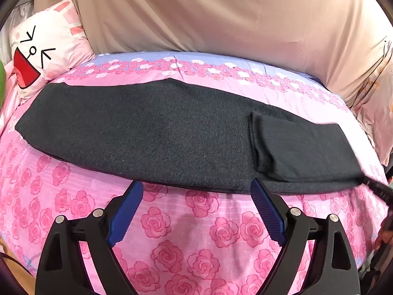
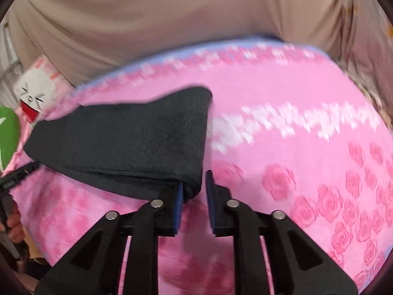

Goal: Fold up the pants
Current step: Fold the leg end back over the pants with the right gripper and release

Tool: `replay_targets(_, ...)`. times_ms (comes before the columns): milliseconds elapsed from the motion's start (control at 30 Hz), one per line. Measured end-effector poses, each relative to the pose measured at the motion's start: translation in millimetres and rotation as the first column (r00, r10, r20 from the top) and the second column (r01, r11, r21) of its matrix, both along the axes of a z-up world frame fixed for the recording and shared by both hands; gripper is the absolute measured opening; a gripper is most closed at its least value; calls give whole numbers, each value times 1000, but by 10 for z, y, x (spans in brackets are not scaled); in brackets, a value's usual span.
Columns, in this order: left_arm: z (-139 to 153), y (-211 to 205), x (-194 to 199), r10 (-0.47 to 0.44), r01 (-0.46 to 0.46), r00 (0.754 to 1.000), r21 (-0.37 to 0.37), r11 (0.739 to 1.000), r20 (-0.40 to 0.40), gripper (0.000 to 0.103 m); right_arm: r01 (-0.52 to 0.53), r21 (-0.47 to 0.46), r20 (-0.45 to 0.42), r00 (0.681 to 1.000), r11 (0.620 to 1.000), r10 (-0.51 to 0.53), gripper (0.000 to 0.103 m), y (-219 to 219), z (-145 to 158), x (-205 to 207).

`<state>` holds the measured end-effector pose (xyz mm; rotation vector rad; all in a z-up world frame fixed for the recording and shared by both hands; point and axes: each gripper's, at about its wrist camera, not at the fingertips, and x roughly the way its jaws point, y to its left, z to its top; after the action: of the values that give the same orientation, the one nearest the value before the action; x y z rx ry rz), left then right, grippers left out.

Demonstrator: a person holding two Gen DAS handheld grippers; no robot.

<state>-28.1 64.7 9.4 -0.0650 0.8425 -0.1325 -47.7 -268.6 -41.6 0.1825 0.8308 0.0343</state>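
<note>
Dark grey pants lie stretched left to right across a pink rose bedspread, with a smaller flap folded over near their right end. My left gripper is open wide, its blue pads at the near edge of the pants and nothing between them. In the right wrist view the right end of the pants hangs against the left pad of my right gripper. A gap shows on the right-hand side, so the jaws stand narrowly open around that corner.
A white pillow with a cartoon face lies at the far left of the bed. Beige cloth rises behind the bed. A green object shows at the left edge. A hand holds the other gripper at lower left.
</note>
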Motion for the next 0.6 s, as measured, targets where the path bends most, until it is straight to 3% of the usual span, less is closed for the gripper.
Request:
replay_targets(100, 12, -43, 34, -4, 4, 1000, -2, 1000, -2, 87, 0, -10, 111, 994, 1000, 1, 27, 176, 273, -193)
replay_targets(133, 22, -51, 34, -5, 5, 1000, -3, 1000, 6, 87, -25, -21, 157, 987, 999, 28, 32, 307, 428, -224)
replay_targets(167, 30, -65, 38, -9, 9, 1000, -3, 1000, 9, 87, -66, -26, 182, 981, 997, 70, 43, 452, 540, -207)
replay_targets(267, 20, -104, 54, -24, 24, 1000, -4, 1000, -1, 87, -220, -58, 189, 955, 974, 227, 51, 999, 659, -9)
replay_targets(367, 15, -75, 14, -26, 26, 1000, 4, 1000, -4, 87, -387, -87, 132, 909, 918, 395, 50, 1648, 511, 255)
replay_targets(467, 15, 76, -50, -6, 6, 1000, 13, 1000, 5, 87, -463, -146, 38, 881, 874, 473, 50, 2059, 233, 548)
replay_targets(600, -29, 367, -57, 41, -41, 999, -27, 999, -7, 87, -442, -118, -15, 896, 889, 443, 47, 2154, 43, 802)
